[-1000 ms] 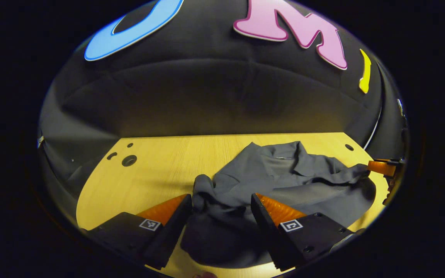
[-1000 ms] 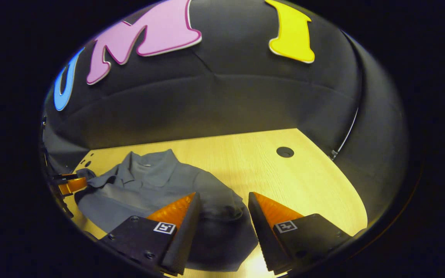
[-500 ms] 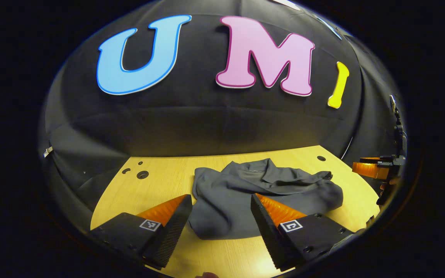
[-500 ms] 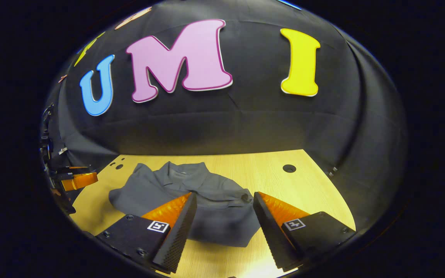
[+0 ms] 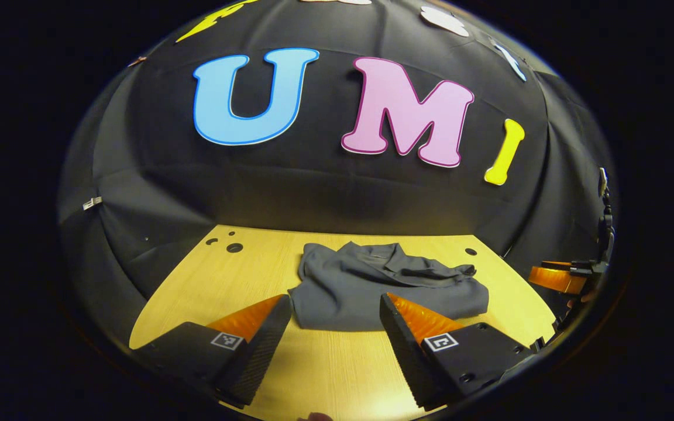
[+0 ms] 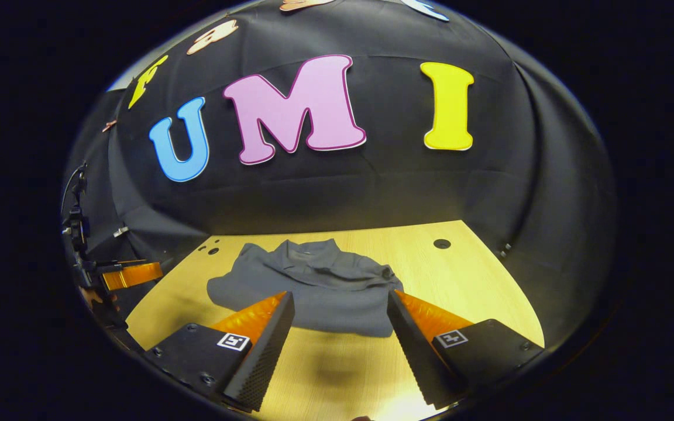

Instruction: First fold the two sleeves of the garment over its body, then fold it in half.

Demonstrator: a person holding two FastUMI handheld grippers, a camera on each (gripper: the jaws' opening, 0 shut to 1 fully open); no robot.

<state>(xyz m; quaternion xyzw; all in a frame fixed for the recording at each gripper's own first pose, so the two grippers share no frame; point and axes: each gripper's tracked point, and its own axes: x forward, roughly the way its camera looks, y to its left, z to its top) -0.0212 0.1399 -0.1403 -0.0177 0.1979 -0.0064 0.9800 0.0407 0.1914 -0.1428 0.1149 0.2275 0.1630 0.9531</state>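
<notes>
light wooden table (image 5: pixel 325 374), round holes (image 5: pixel 234 248) near far corners; black cloth wall (image 6: pixel 372 181) behind

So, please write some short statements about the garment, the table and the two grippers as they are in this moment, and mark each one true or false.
1. The grey garment lies on the wooden table. True.
2. The left gripper is shut on the garment. False: its jaws stand open and apart from the cloth, nearer the camera than the garment's near edge.
3. The collar is at the far side of the garment, toward the booth wall. True.
4. The right gripper holds a sleeve up in the air. False: it is open and holds nothing; the garment rests flat on the table.
5. The table has round holes in its top. True.
</notes>
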